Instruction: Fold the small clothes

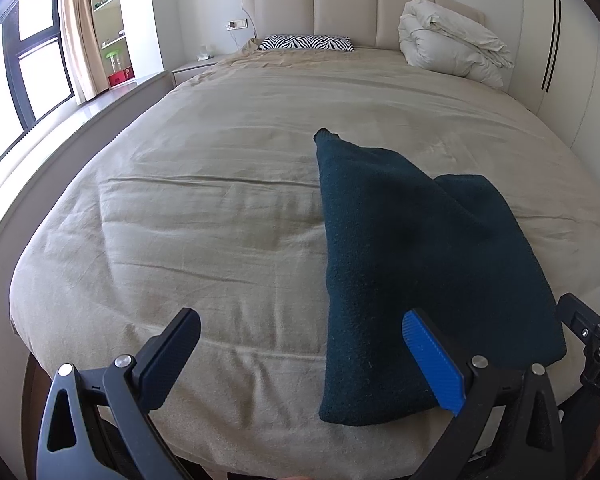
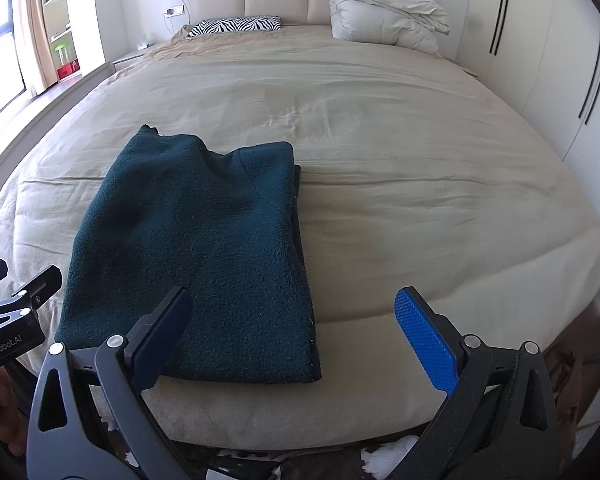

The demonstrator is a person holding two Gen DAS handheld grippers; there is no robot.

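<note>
A folded dark green garment (image 2: pixel 204 248) is lying on the bed (image 2: pixel 400 168), between the released left gripper (image 1: pixel 300 356) and released right gripper (image 2: pixel 292 328), touching neither.

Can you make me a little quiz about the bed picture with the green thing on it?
1. True or false: the green cloth lies folded on the bed.
2. What pattern is on the pillow: A spots, B zebra stripes, C flowers?
3. Fill in: both the left gripper and right gripper are ____.

Key: 1 true; 2 B; 3 open.
</note>
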